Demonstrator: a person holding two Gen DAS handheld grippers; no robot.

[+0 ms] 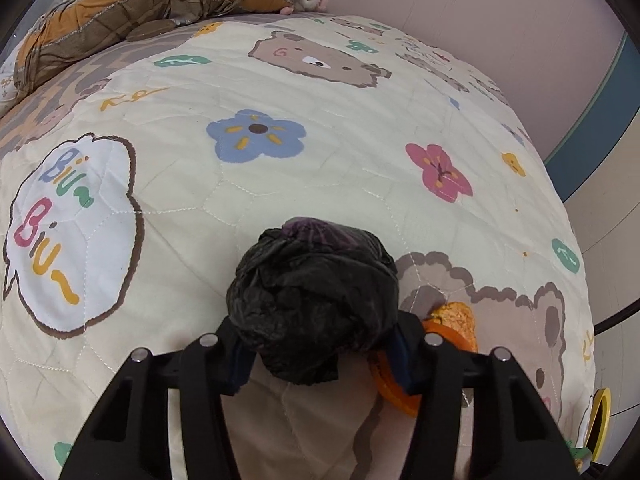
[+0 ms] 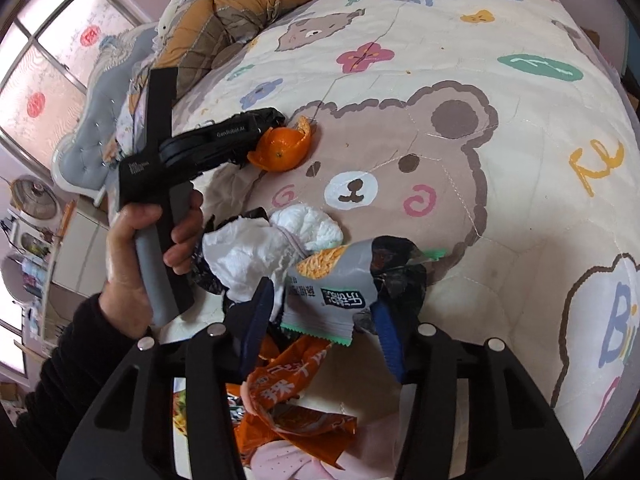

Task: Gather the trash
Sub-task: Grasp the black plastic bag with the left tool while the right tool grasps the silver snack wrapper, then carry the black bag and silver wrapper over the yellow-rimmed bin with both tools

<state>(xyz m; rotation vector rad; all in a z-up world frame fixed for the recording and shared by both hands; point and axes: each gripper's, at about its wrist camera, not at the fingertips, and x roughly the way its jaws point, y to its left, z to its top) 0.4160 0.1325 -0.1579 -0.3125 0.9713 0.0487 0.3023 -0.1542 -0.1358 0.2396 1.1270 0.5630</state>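
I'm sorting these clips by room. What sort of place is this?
Most likely a bedroom at home: a bed under a bear-print quilt, a rumpled patchwork blanket at its far end, a padded grey headboard near the window.

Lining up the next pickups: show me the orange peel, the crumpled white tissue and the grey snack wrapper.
orange peel (image 2: 280,150): right wrist view, on its glossy outer skin.
crumpled white tissue (image 2: 244,254): right wrist view, middle of the wad.
grey snack wrapper (image 2: 332,296): right wrist view, on the printed grey panel.
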